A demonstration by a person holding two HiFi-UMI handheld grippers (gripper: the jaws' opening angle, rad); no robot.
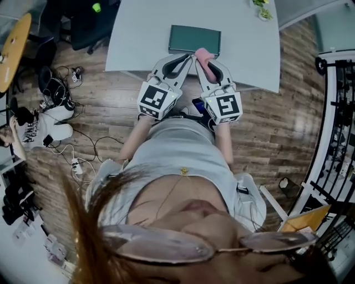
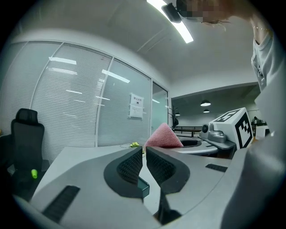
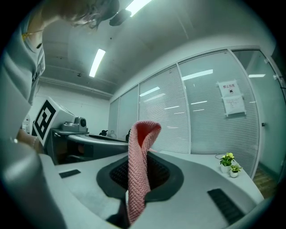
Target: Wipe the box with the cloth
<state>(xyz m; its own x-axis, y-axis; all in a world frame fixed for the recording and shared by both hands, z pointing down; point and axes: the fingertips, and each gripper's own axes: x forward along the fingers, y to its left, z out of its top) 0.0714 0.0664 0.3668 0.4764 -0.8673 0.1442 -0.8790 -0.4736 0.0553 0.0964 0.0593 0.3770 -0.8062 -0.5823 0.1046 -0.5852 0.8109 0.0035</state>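
Observation:
A dark green box (image 1: pixel 194 40) lies flat near the front edge of the pale grey table (image 1: pixel 138 39). My left gripper (image 1: pixel 184 59) is shut and holds nothing, its tips at the table's front edge just short of the box. The right gripper (image 1: pixel 203 57) beside it is shut on a pink knitted cloth (image 1: pixel 203 55) that sticks up by the box's near right corner. In the left gripper view the left gripper (image 2: pixel 144 151) has its jaws closed, with the box's corner (image 2: pixel 143 186) below them and the cloth (image 2: pixel 163 137) behind. In the right gripper view the cloth (image 3: pixel 139 170) stands folded in the right gripper (image 3: pixel 142 157).
A small potted plant (image 1: pixel 262 10) stands at the table's far right, plant (image 3: pixel 230 163) also in the right gripper view. A black office chair (image 1: pixel 89 22) is at the table's left. Cables and gear (image 1: pixel 55 94) lie on the wooden floor; a metal rack (image 1: pixel 338 111) stands at the right.

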